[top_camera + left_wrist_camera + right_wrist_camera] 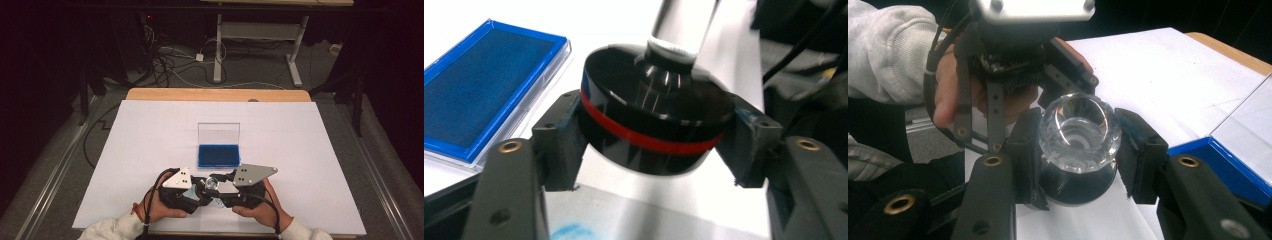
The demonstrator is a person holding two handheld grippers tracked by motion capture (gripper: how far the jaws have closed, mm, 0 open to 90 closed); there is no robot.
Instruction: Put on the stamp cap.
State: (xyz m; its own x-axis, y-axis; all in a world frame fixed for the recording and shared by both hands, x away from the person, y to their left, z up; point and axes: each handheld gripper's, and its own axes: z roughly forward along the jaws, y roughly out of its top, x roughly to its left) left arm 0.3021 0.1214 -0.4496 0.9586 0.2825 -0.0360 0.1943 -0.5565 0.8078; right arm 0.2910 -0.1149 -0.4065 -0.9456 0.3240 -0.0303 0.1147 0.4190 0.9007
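A round stamp [212, 184] is held low over the table's near edge, between both grippers. Its black base with a red band [654, 120] sits between the pads of my left gripper [655, 131], which is shut on it. The clear faceted handle [1079, 131] of the stamp lies between the pads of my right gripper [1083, 148], shut on it. In the high view the left gripper [199, 189] and right gripper [223, 183] meet tip to tip. A blue ink pad [218, 155] lies in its open case just beyond them.
The case's clear lid [218, 133] stands upright behind the pad. A white sheet [150, 145] covers the wooden table [215, 94]. A blue ink smudge [569, 232] marks the surface below the left gripper. Cables and a desk frame lie on the floor beyond.
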